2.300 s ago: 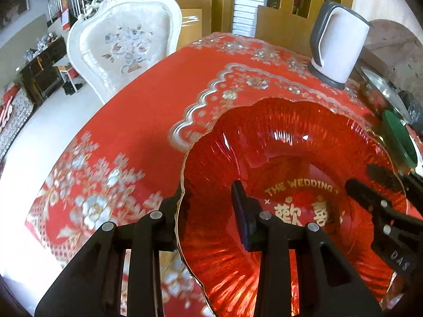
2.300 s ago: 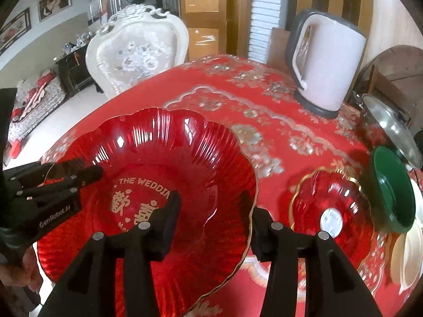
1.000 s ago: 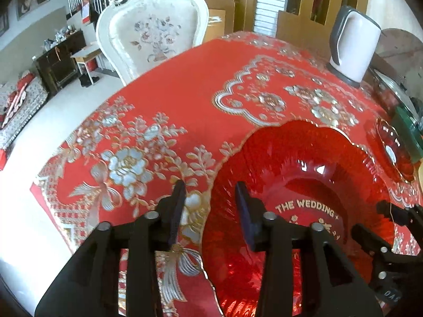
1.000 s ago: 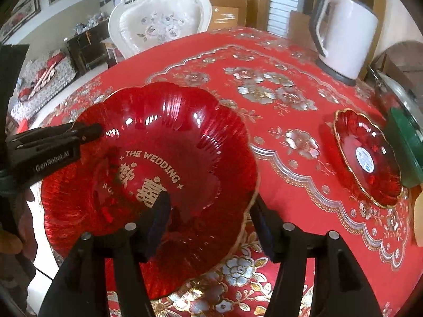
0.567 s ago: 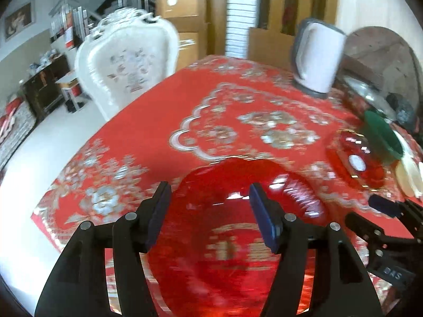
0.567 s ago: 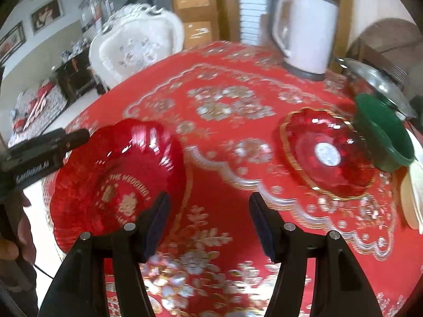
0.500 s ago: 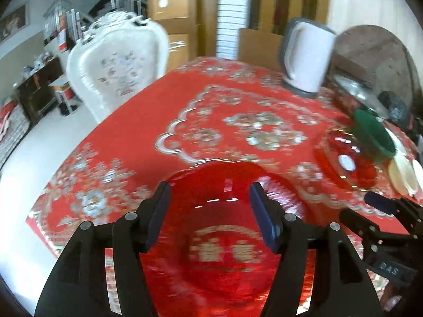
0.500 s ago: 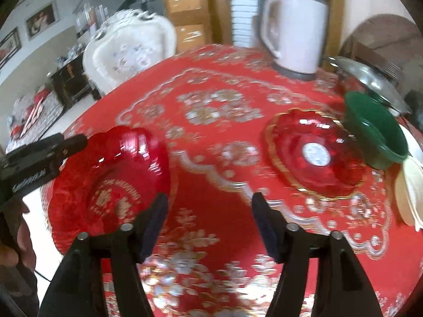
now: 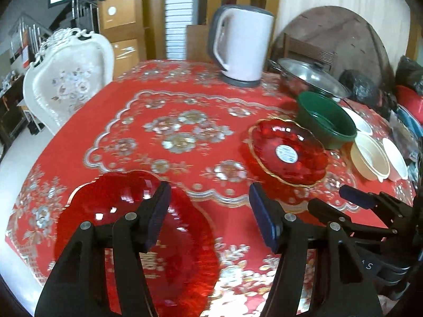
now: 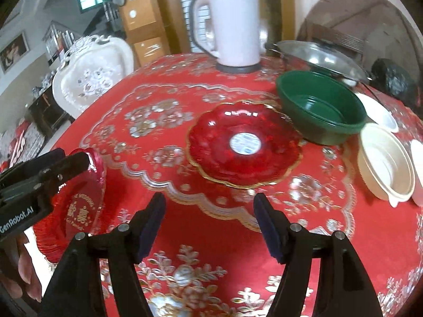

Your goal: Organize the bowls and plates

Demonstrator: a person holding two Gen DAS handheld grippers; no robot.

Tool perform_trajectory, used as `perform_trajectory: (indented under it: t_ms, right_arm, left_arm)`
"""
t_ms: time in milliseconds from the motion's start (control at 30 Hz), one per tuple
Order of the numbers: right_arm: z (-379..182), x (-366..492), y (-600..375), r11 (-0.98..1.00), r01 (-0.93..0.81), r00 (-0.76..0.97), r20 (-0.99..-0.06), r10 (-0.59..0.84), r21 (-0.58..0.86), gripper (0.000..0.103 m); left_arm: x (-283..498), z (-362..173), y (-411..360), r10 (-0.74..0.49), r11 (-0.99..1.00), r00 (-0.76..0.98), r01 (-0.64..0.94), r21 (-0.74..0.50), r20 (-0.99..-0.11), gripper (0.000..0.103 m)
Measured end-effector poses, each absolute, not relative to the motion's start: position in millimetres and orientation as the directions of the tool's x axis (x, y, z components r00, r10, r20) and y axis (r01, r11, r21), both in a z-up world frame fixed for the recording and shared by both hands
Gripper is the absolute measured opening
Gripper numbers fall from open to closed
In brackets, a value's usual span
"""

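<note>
A large red wedding plate [image 9: 132, 227] lies on the red tablecloth near the table's front left edge; it also shows in the right wrist view [image 10: 76, 206]. My left gripper [image 9: 208, 211] is open and empty above its right side. My right gripper [image 10: 208, 222] is open and empty over bare cloth, in front of a smaller red plate with a gold rim [image 10: 243, 142], which also shows in the left wrist view [image 9: 286, 152]. A green bowl [image 10: 320, 105] sits behind that plate, and cream bowls [image 10: 386, 163] stand to its right.
A white kettle [image 9: 242, 47] stands at the back of the table. A steel pot with a glass lid [image 9: 306, 79] is to its right. A white carved chair [image 9: 66, 84] stands at the table's left. Dark bags [image 9: 359, 84] lie at the far right.
Both grippers let go of the large red plate, which now rests on the cloth. Both opened and pulled back and up. The right gripper swung right toward the smaller red plate.
</note>
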State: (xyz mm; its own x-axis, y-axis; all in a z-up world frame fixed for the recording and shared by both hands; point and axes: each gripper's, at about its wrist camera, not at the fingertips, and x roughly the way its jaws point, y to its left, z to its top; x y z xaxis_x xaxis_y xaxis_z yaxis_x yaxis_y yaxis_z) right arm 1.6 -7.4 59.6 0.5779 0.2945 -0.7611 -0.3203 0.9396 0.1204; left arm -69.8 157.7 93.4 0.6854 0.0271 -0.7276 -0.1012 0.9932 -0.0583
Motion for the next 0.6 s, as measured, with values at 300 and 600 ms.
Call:
perform_trajectory:
  t_ms: [300, 600]
  right_arm:
    - [56, 6, -47, 0.959, -0.246, 0.583, -0.769, 0.261, 0.139, 0.069]
    - [48, 18, -74, 0.971, -0.194, 0.577, -0.783, 0.23, 0.142, 0.069]
  left_arm:
    - [-48, 83, 118, -0.008, 0.997, 0.659, -0.057, -0.06, -0.752, 0.062]
    - [-23, 70, 97, -0.003, 0.997, 0.632, -0.059, -0.053, -0.775, 0.062]
